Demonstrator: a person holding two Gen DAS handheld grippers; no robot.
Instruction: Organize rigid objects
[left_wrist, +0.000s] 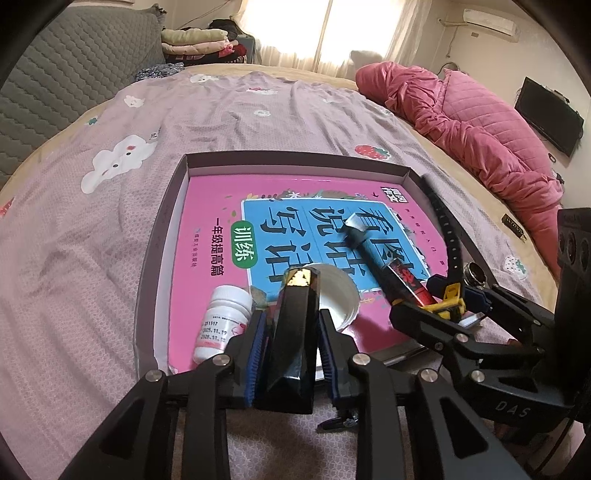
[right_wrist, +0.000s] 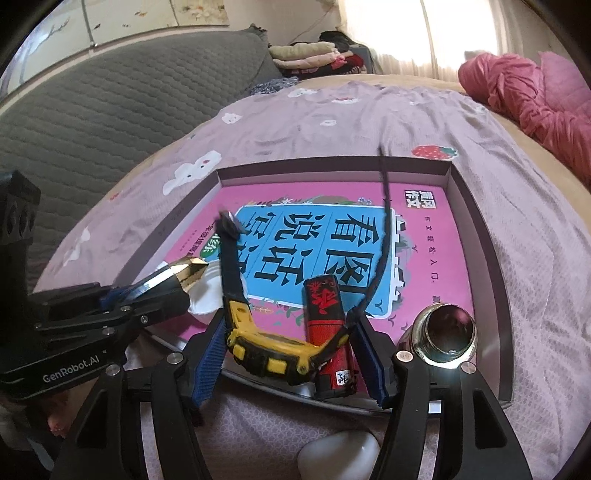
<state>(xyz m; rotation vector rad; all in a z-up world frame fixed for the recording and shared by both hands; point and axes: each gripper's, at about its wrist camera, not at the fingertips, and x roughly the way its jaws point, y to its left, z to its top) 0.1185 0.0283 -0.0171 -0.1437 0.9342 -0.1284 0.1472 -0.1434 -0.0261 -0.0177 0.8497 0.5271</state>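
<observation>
A shallow box (left_wrist: 162, 236) lies on the bed with a pink book (left_wrist: 207, 280) in it. My left gripper (left_wrist: 290, 325) is shut on a black faceted bar with a gold tip (left_wrist: 295, 332), held over the box's near edge; it also shows in the right wrist view (right_wrist: 177, 280). My right gripper (right_wrist: 291, 354) is shut on a yellow and black wristwatch (right_wrist: 273, 350), straps hanging over the book; the left wrist view shows it (left_wrist: 448, 295) too. A white pill bottle (left_wrist: 221, 325), a white lid (left_wrist: 338, 295), a red and black cylinder (right_wrist: 328, 321) and a metal cylinder (right_wrist: 443, 332) lie in the box.
A lilac patterned sheet (left_wrist: 110, 221) covers the bed. A pink quilt (left_wrist: 480, 125) is heaped at the far right. A grey padded headboard (right_wrist: 110, 110) and folded clothes (right_wrist: 310, 55) are at the back left. A white object (right_wrist: 340, 454) lies on the sheet below my right gripper.
</observation>
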